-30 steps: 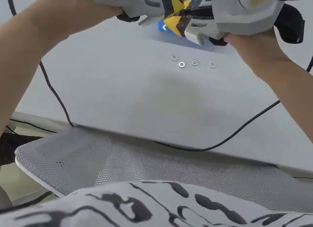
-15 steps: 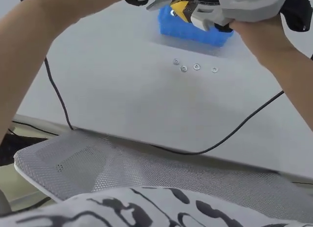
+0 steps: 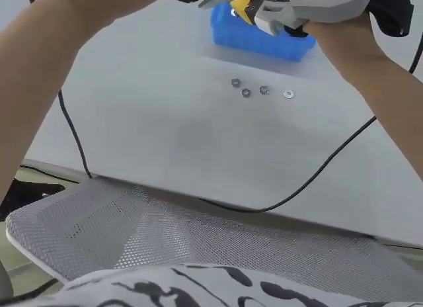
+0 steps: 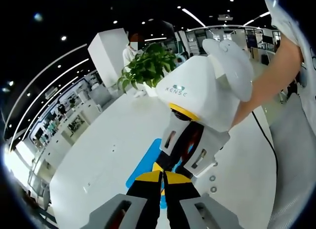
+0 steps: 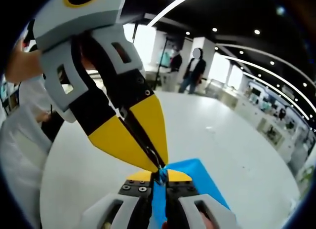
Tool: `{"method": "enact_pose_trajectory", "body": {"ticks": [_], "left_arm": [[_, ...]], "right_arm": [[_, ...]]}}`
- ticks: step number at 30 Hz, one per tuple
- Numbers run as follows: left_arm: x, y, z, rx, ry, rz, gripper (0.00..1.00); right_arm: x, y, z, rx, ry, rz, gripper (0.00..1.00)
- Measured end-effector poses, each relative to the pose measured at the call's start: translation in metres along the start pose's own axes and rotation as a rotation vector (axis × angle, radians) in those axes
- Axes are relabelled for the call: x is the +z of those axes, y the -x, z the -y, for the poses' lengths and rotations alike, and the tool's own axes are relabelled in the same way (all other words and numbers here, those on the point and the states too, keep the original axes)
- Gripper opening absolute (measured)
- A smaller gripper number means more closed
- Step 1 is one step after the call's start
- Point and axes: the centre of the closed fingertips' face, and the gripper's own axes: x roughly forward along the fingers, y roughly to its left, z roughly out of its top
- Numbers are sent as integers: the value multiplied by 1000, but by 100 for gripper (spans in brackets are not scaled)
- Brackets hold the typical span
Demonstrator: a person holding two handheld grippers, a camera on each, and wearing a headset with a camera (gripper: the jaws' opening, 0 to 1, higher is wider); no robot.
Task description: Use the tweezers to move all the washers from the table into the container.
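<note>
Jaws near shut on both: left gripper (image 4: 164,178) clamping what look like thin tweezers (image 5: 140,135), right gripper (image 5: 159,177) tip-to-tip with it, hold unclear, above the blue container (image 3: 261,39), four washers (image 3: 264,90) lying on the table (image 3: 165,122) just in front; looks like drop-off, next needs loosening the pinch.

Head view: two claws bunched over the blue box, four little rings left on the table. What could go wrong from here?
1. The left claw, shut on what look like tweezers, meets the right claw tip to tip over the blue container; anything tiny there could slip and miss it.
2. The four washers lie close together, so lifting one may nudge its neighbours.
3. A black cable crosses the table; an arm could snag it.
</note>
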Motion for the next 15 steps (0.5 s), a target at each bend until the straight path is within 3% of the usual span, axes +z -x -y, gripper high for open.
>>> {"method": "enact_pose_trajectory", "body": {"ticks": [15], "left_arm": [[-27, -22, -10, -2, 32, -51, 0]], "right_arm": [[-16, -19, 3, 26, -5, -44, 4]]}}
